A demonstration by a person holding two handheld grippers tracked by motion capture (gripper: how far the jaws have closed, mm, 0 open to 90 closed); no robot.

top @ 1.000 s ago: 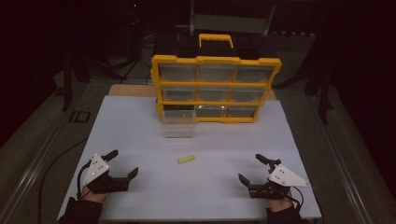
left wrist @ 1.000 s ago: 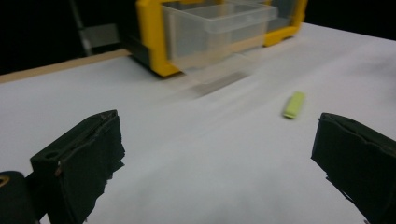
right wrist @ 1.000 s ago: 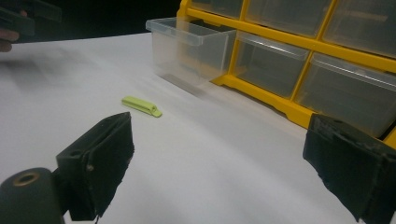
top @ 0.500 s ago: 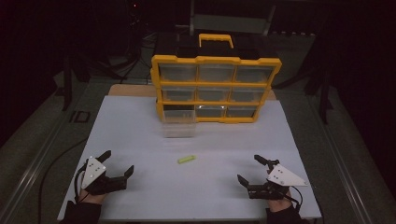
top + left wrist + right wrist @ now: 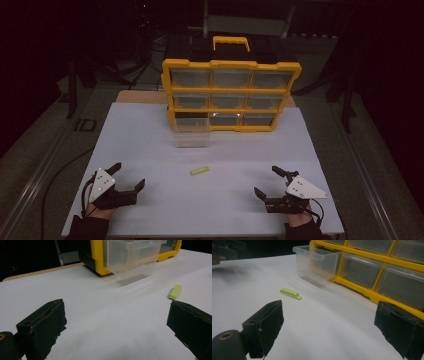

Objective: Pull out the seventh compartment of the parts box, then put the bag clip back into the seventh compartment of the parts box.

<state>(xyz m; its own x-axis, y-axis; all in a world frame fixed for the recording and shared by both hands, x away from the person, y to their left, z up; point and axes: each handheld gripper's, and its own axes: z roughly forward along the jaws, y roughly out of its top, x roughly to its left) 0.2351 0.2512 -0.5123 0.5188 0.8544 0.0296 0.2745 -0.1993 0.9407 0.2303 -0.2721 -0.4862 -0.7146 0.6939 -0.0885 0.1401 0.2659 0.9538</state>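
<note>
A small yellow-green piece (image 5: 199,170) lies flat on the white table (image 5: 150,145), midway between my two grippers; it also shows as the green piece (image 5: 175,291) and the green piece (image 5: 290,293). Behind it stands a yellow drawer cabinet (image 5: 231,95) with clear drawers. Its bottom-left clear drawer (image 5: 191,137) is pulled out toward me, and looks empty as the drawer (image 5: 317,263). My left gripper (image 5: 129,176) rests open at the near left. My right gripper (image 5: 268,181) rests open at the near right. Neither holds anything.
The cabinet's yellow carry handle (image 5: 231,42) rises at its top. A wooden board edge (image 5: 140,96) shows behind the white sheet. Dark floor and a cable (image 5: 55,175) lie left of the table.
My left gripper has drawn back toward the near left edge of the table. The right gripper has barely shifted. The green piece and drawer have stayed put.
</note>
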